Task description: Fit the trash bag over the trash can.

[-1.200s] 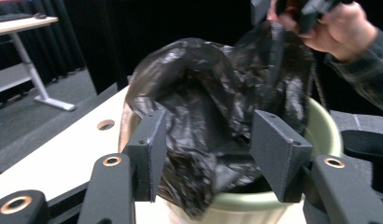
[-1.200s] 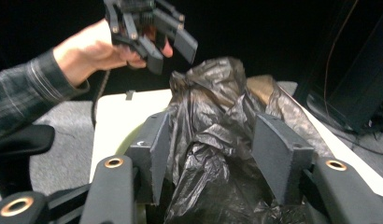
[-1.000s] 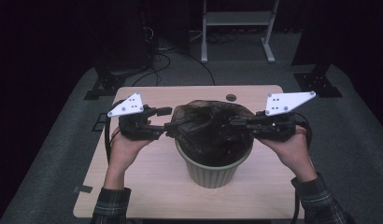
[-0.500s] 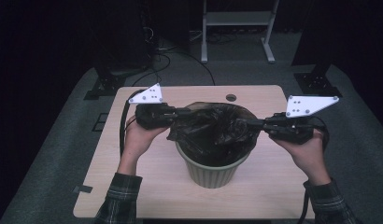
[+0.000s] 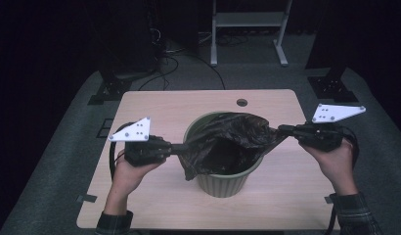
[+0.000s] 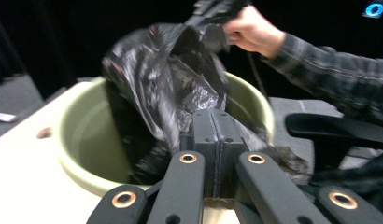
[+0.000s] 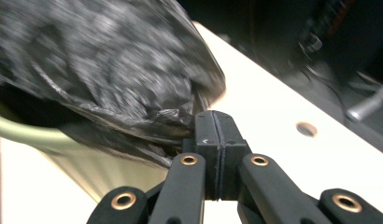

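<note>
A green plastic bin (image 5: 223,183) stands mid-table with a black bin bag (image 5: 233,139) in its mouth. My left gripper (image 5: 181,147) is at the bin's left rim; its jaws have just been closing and are now shut on the bag's left edge. My right gripper (image 5: 281,129) is shut on the bag's right edge, and the film is pulled taut between the two. In the left gripper view my left gripper (image 6: 213,116) pinches bag (image 6: 166,70) over the bin (image 6: 82,135). In the right gripper view my right gripper (image 7: 213,119) pinches blurred bag (image 7: 87,60).
The wooden table (image 5: 164,107) has a cable hole (image 5: 241,103) behind the bin. On the floor beyond it are a white metal stand (image 5: 247,19) and cables. A black chair (image 6: 339,130) is on the person's side.
The left gripper reached into the bag's edge, closed on it and drew back left and toward the person. The right gripper moved right with its edge, and the bag now spreads across the bin.
</note>
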`<state>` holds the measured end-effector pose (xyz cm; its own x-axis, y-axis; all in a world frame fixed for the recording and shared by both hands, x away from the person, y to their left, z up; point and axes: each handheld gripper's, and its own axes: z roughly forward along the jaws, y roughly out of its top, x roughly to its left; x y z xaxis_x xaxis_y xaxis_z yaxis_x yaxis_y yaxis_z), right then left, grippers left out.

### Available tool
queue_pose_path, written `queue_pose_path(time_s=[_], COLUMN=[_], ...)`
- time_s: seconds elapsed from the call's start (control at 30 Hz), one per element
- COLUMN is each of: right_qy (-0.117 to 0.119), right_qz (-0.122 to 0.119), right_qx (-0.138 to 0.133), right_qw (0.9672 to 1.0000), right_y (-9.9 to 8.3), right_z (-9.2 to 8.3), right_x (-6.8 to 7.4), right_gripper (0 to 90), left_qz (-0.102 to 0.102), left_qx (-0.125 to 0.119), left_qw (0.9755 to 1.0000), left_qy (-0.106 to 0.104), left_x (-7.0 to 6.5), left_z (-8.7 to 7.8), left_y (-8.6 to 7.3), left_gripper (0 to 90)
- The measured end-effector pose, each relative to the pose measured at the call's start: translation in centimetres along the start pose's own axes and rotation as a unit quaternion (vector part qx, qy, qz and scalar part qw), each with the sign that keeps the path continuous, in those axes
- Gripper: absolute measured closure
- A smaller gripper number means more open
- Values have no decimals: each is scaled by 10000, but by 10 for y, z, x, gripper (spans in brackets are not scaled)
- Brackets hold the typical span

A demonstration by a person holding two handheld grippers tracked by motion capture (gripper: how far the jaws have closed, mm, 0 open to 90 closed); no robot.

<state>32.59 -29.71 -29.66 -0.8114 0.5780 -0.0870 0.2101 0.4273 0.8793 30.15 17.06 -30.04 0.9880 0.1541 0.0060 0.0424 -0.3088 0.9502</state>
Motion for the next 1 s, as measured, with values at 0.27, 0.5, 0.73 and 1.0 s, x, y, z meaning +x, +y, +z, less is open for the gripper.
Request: queue_pose_path(time_s=[0.27,0.5,0.73,1.0], right_qy=[6,12,31,59], right_qz=[136,136,144,280], right_qx=[90,69,64,-159], right_qw=[9999,9999,9999,9995], right_y=[-8,-8,-7,-6], right_z=[7,8,9,1], right_x=[-8,-9,-9,-12], right_gripper=[898,897,897,681], left_qz=[35,308,312,-38], left_qx=[-162,-258,-70,247], left_qw=[9998,9989,9987,9994], left_qy=[63,255,389,247], left_x=[-8,-3,15,39], left_z=[1,4,30,56], left_y=[3,36,49,45], left_gripper=[690,619,566,884])
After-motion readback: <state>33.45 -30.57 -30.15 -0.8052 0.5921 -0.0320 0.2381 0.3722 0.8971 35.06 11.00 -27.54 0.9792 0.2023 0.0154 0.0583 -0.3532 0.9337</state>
